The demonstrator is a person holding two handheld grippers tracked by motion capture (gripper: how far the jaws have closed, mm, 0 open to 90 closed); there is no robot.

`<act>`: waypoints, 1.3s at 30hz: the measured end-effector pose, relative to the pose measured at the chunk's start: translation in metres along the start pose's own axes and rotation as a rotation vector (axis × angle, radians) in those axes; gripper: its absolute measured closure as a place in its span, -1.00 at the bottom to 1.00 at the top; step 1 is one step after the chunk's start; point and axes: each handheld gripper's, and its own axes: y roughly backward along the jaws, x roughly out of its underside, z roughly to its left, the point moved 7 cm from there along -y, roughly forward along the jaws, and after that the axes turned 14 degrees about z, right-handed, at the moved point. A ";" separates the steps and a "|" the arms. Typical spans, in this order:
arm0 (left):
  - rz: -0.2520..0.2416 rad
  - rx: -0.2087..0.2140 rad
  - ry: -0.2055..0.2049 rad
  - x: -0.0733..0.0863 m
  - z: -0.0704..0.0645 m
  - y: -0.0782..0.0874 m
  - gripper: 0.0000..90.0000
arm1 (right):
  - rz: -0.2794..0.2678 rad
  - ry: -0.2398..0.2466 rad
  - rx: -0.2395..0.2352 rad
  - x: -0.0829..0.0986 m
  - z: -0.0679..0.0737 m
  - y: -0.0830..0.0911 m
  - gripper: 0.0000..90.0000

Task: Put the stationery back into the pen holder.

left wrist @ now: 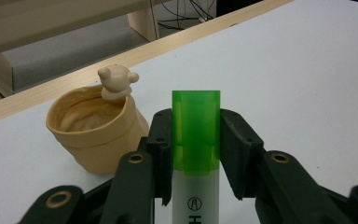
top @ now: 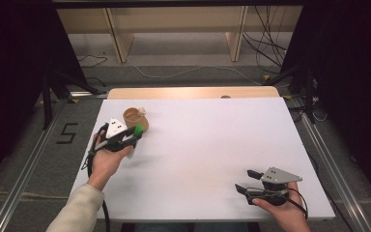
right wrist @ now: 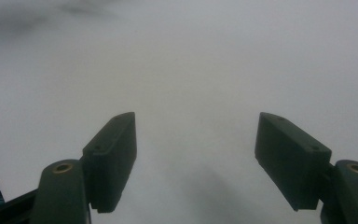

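Observation:
A highlighter pen with a green cap (left wrist: pixel 196 128) and white barrel is clamped between the jaws of my left gripper (left wrist: pixel 196 140); its green cap (top: pixel 138 130) pokes out to the right of that gripper (top: pixel 134 134) at the table's left. Just beyond stands a tan cup (left wrist: pixel 91 130) shaped like a folded bag, with a small bear figure (left wrist: pixel 116 81) on its rim; the cup (top: pixel 135 118) sits close behind the gripper. My right gripper (top: pixel 246 180) rests open near the front right, its jaws (right wrist: pixel 196 161) wide apart over bare white surface.
The white tabletop (top: pixel 207 145) has a wooden strip (top: pixel 193 92) along its far edge. Beyond it are wooden shelf legs (top: pixel 118 38) and loose cables (top: pixel 265 43) on the floor. Metal rails (top: pixel 29 159) run along both sides.

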 end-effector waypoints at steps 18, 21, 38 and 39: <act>-0.036 -0.026 0.027 -0.012 0.011 -0.001 0.49 | 0.004 -0.002 0.002 0.000 0.000 0.000 -0.33; -0.036 -0.032 0.025 -0.014 0.013 -0.002 0.49 | 0.003 -0.003 0.002 0.000 0.000 0.000 -0.33; -0.093 -0.033 0.036 -0.038 0.023 -0.004 0.49 | 0.000 -0.007 -0.001 0.000 -0.001 0.000 -0.33; -0.093 -0.035 0.032 -0.039 0.024 -0.004 0.49 | -0.001 -0.005 -0.001 0.000 -0.001 -0.001 -0.33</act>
